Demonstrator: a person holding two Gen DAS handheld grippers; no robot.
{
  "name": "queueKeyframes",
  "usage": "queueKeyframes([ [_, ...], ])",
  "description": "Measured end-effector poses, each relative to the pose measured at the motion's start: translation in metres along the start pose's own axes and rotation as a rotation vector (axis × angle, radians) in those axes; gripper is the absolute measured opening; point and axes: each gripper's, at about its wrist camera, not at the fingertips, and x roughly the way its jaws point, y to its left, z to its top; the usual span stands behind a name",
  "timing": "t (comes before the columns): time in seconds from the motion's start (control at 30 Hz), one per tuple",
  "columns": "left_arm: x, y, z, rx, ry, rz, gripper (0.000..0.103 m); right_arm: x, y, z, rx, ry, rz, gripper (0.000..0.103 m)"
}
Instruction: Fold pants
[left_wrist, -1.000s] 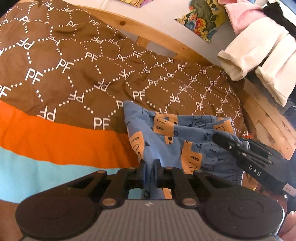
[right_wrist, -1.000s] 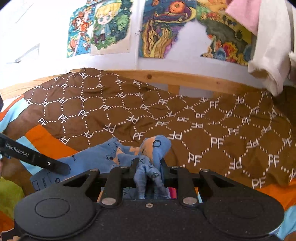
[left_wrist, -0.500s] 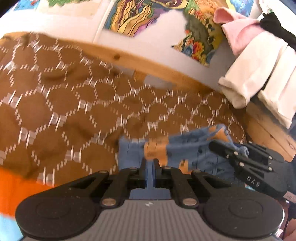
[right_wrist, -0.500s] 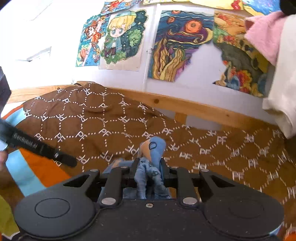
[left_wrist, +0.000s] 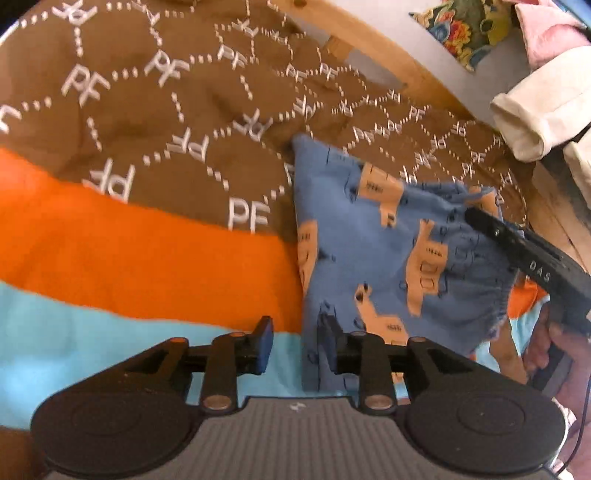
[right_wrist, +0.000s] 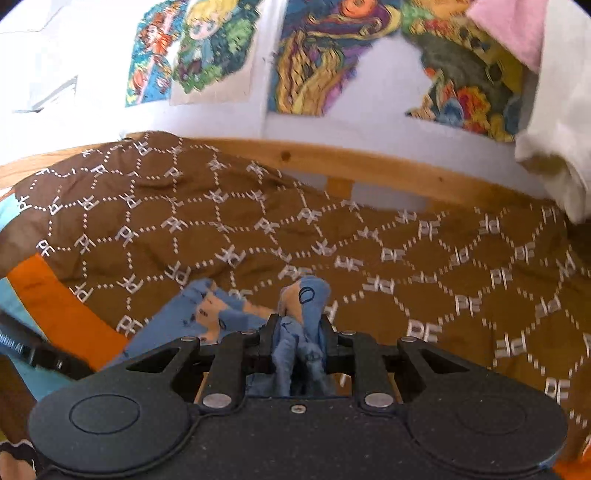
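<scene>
Opened since half a second ago, the left gripper (left_wrist: 295, 341) now shows its jaws apart, the blue cloth it pinched let go beside its right finger, while the right gripper (right_wrist: 297, 345) stays clamped on a bunched fold of the pants (left_wrist: 388, 251). Blue with tan printed patches, the pants lie flat on a brown, orange and light-blue blanket (left_wrist: 147, 177), their elastic waistband toward the right gripper (left_wrist: 517, 251), which reaches in from the right in the left wrist view. Judging from this, 1 fold has just been laid down and the left side released; the next move seems to call for the right gripper to lower and free its corner, then both to take a fresh edge for another fold. Legible writing: "PF" repeated across the blanket and "DAS" on the right gripper's finger. Posters (right_wrist: 207, 48) hang on the wall above a wooden bed rail (right_wrist: 369, 166)
</scene>
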Motion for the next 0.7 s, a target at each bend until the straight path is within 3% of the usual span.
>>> queueKeyframes([
  [0.1,0.005,-0.002,0.003,0.006,0.004,-0.034,0.048,0.000,-0.003,-0.002,0.013,0.007,-0.002,0.021],
  [0.17,0.010,-0.001,0.006,-0.015,0.015,-0.060,0.048,0.000,-0.002,-0.002,0.010,0.006,-0.003,0.021],
  [0.23,0.013,-0.001,0.009,-0.026,0.029,-0.087,0.029,0.000,-0.001,-0.001,0.005,0.006,-0.004,0.021],
  [0.27,0.015,-0.003,0.011,-0.028,0.035,-0.092,0.010,0.000,-0.001,-0.001,0.005,0.005,-0.004,0.021],
  [0.53,-0.012,-0.038,0.018,0.103,-0.062,-0.015,0.004,-0.015,0.013,0.012,-0.090,-0.062,-0.024,0.019],
  [0.7,-0.029,-0.055,0.039,0.138,-0.127,-0.017,0.004,-0.024,0.021,0.030,-0.152,-0.137,-0.044,0.019],
])
